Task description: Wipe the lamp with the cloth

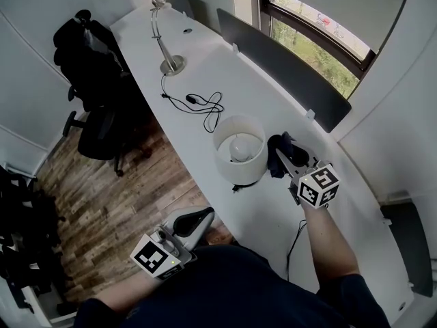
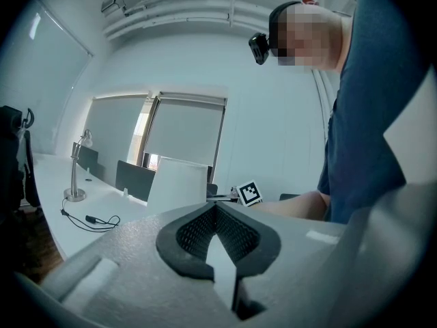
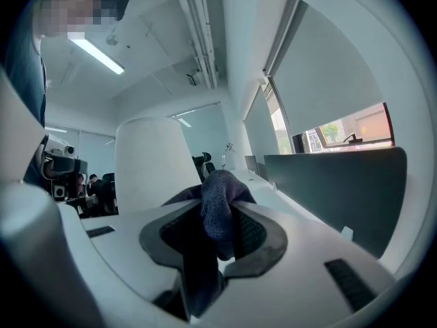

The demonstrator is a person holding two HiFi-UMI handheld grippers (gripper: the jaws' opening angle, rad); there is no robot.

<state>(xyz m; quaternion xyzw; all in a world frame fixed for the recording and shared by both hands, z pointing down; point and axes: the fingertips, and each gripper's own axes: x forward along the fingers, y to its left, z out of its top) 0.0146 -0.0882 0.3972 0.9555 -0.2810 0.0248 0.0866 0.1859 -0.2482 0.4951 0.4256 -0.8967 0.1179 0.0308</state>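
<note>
A table lamp with a white drum shade (image 1: 239,149) stands on the white desk (image 1: 205,67), its bulb showing from above. My right gripper (image 1: 283,157) is just right of the shade, shut on a dark blue cloth (image 1: 280,145) that touches or nearly touches the shade's side. In the right gripper view the cloth (image 3: 218,210) bunches between the jaws, and the shade (image 3: 150,169) rises close at the left. My left gripper (image 1: 194,221) hovers low at the desk's near edge, shut on nothing; the left gripper view shows the shade (image 2: 179,183) beyond its tips (image 2: 215,209).
A silver gooseneck desk lamp (image 1: 164,43) stands far back, with a black cable and switch (image 1: 201,103) coiled in front of it. A dark divider panel (image 1: 287,67) runs along the desk's window side. A black office chair (image 1: 92,80) is on the wood floor at left.
</note>
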